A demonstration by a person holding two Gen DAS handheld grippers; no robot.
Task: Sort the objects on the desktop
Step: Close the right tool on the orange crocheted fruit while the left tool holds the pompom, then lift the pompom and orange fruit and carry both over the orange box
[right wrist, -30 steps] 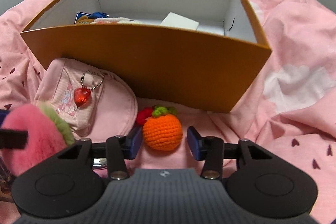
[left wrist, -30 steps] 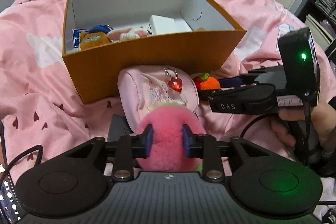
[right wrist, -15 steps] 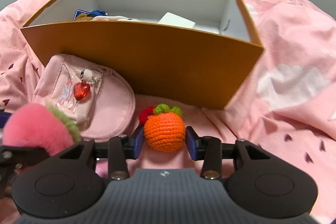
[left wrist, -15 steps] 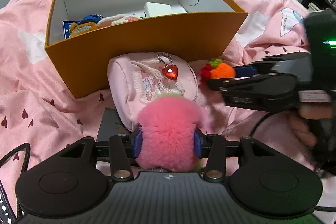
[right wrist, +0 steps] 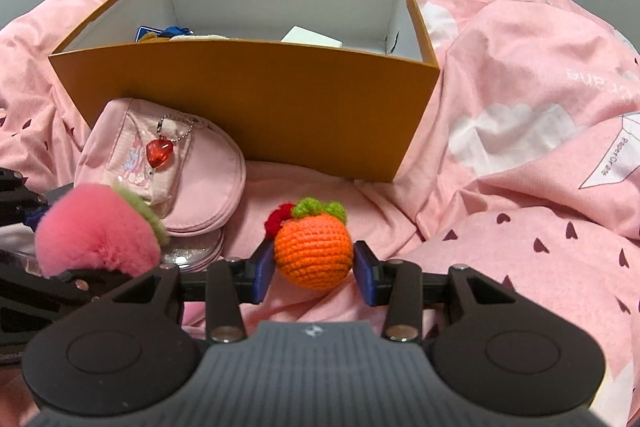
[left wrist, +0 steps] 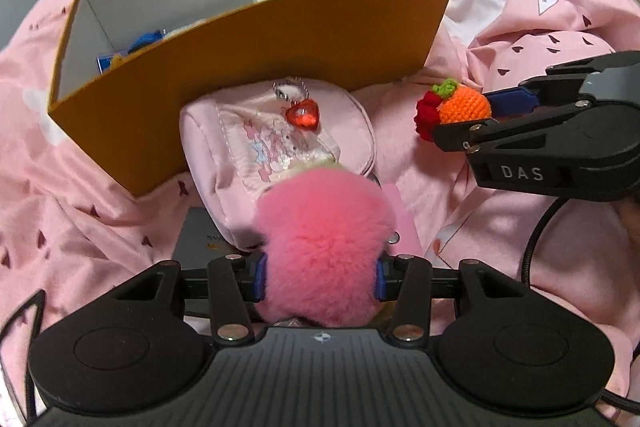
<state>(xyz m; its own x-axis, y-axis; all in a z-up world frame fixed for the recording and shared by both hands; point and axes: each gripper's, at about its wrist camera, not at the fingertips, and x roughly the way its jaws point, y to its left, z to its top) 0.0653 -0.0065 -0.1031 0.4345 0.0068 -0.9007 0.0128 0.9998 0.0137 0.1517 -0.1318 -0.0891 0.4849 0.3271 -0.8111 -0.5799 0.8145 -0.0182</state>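
The left gripper is clamping one fluffy pink fur pompom — light and squashy, best gripped across its middle. The right gripper is pinching one orange crocheted yarn fruit — soft and grippy. Both are hanging before the single orange cardboard box, beside one pink fabric pouch.

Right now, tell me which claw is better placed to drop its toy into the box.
Right, probably. The right claw grips the crochet orange with only bedding before the orange box; the left claw holds its pink pompom low against the pink pouch.
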